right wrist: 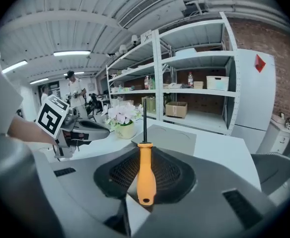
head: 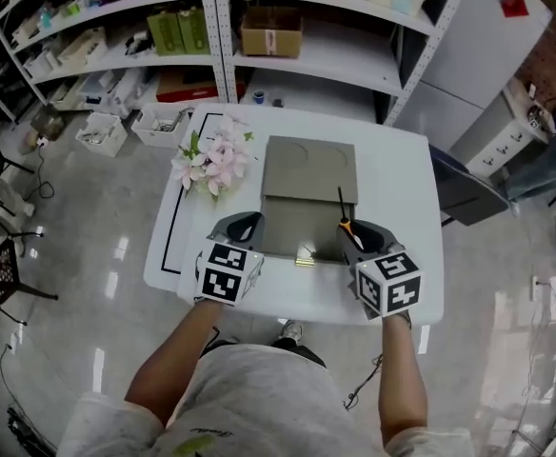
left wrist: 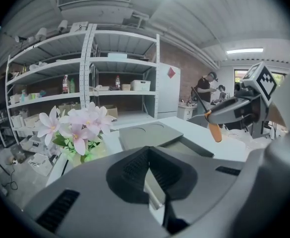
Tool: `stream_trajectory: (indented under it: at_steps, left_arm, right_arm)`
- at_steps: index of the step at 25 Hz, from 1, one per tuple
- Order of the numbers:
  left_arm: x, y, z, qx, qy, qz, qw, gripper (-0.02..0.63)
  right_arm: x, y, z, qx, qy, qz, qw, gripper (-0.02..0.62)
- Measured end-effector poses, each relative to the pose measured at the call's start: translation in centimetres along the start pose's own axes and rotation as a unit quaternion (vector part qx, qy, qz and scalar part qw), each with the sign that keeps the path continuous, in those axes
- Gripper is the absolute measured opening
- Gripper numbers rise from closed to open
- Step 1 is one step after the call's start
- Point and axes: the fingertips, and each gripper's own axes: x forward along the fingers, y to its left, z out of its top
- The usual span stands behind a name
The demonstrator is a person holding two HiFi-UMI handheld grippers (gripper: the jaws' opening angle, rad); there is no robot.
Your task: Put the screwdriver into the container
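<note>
A screwdriver (head: pixel 342 211) with an orange handle (right wrist: pixel 146 175) and a black shaft is clamped in my right gripper (head: pixel 352 233), shaft pointing up and away from me. It hangs over the right front part of the grey container (head: pixel 308 171), which lies open in the middle of the white table with its lid flipped back. In the left gripper view the orange handle (left wrist: pixel 215 131) shows beneath the right gripper, above the container (left wrist: pixel 150 133). My left gripper (head: pixel 244 228) sits at the container's front left corner, jaws together with nothing in them.
A pot of pink flowers (head: pixel 211 160) stands on the table left of the container. The table edge (head: pixel 297 305) is just in front of both grippers. Metal shelving (head: pixel 259 27) with boxes and a white cabinet (head: pixel 487 55) stand behind. Persons (right wrist: pixel 74 90) stand far off.
</note>
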Motion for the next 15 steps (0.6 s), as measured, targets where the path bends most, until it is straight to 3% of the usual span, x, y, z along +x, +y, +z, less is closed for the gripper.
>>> stream_trajectory:
  at_steps: [6, 15]
  left_arm:
    - [0.6, 0.0, -0.5, -0.011, 0.003, 0.024, 0.9996, 0.006]
    - [1.1, 0.0, -1.4, -0.032, 0.005, 0.051, 0.9982, 0.006]
  right_arm:
    - [2.6, 0.1, -0.4, -0.052, 0.046, 0.060, 0.996, 0.075]
    - [5.7, 0.6, -2.7, -0.090, 0.133, 0.138, 0.977, 0.075]
